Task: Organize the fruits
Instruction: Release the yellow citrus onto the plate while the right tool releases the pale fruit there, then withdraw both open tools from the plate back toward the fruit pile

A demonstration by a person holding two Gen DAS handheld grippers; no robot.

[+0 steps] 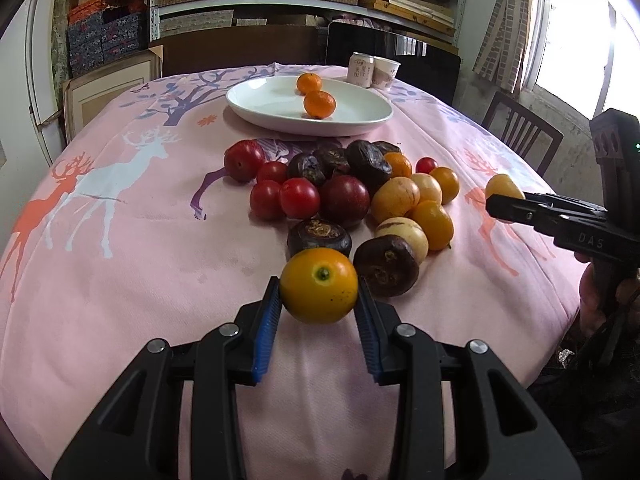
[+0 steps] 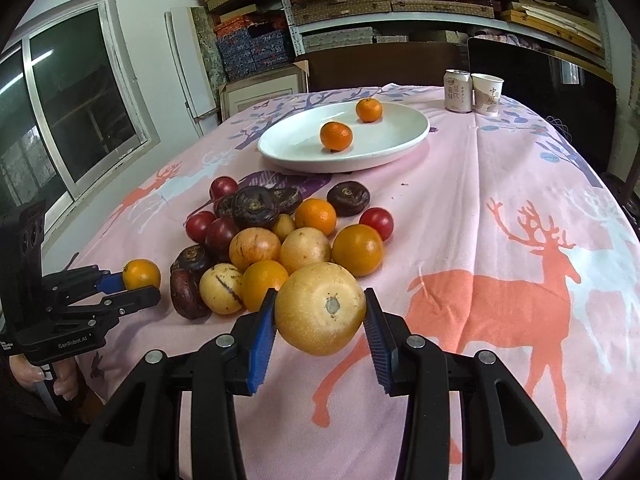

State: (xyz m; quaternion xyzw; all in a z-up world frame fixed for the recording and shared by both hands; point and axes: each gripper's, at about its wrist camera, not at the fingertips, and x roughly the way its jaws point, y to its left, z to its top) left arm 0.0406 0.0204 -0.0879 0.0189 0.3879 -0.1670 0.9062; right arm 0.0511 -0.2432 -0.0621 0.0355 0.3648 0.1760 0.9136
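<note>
Left wrist view: left tool (image 1: 319, 300) clamped on an orange kumquat-like fruit (image 1: 319, 285), blue pads touching both its sides, held above the pink deer-print cloth on the counter (image 1: 120, 272). Just ahead sits the fruit pile (image 1: 344, 196): red tomatoes on its left, dark brown water chestnuts in the middle, yellow and orange fruits on its right (all touching or nearly so). Behind the pile, a white plate (image 1: 260, 108) holds two mandarins (image 1: 319, 104), apart from each other. Can (image 1: 360, 69) and paper cup (image 1: 385, 72) stand side by side past the plate. Right wrist view: right tool (image 2: 320, 316) gripping a pale yellow round fruit (image 2: 320, 309), stem scar facing the camera, lifted off the cloth just right of the pile's near edge. Plate far ahead, left of the can.
</note>
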